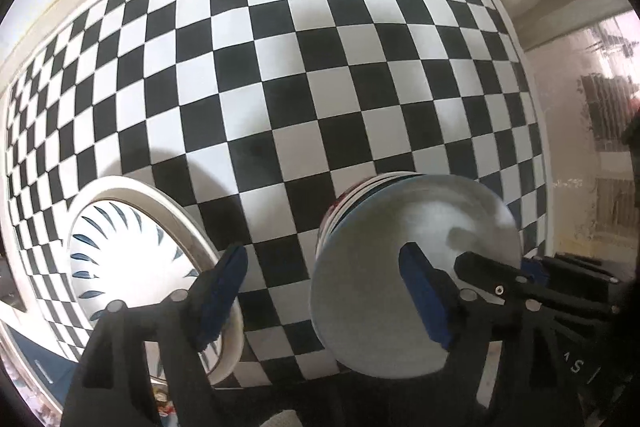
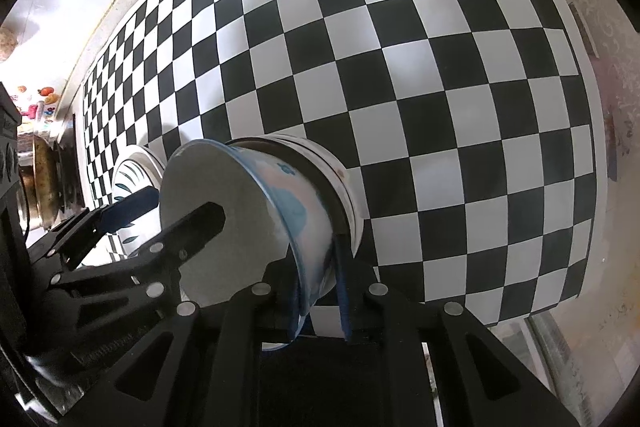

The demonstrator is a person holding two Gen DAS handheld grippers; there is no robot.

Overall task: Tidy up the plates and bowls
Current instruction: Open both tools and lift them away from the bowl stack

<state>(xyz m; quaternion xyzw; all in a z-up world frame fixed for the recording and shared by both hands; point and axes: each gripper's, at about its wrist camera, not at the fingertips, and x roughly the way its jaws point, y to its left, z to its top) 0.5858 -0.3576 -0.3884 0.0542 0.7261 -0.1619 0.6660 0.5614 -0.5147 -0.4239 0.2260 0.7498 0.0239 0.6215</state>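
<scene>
Left wrist view: the left gripper (image 1: 320,291) points straight down at the checkered mat (image 1: 304,75) with its blue-padded fingers (image 1: 222,291) spread wide and nothing between them. Under its right finger is the bowl stack (image 1: 404,267), seen from above as a grey-white round with further rims showing at its far edge. The other finger hangs over the near rim of the leaf-patterned plate (image 1: 132,255), which lies flat on the mat to the left of the stack, apart from it. The spread jaws suggest this hand has let go and is no longer needed to steady the stack. The tip of the right gripper (image 1: 480,271) shows at the stack's right rim.

Right wrist view: the right gripper (image 2: 320,287) is pressed nearly together, its two thin blue pads pinching the wall of the top bowl (image 2: 248,219), one pad inside and one outside the rim. That bowl, white inside with pale blue and pink painting outside, sits nested in the white bowls (image 2: 340,171) beneath it, so the stack stands as one column on the mat. Gripping by the rim is probably what lets the bowl be lowered squarely into the one below. The left gripper (image 2: 160,215) reaches in from the left of the stack, one finger over the bowl's inside, the other toward the leaf-patterned plate (image 2: 132,179) beyond. Whether the pinched bowl is fully seated cannot be told from here.
</scene>
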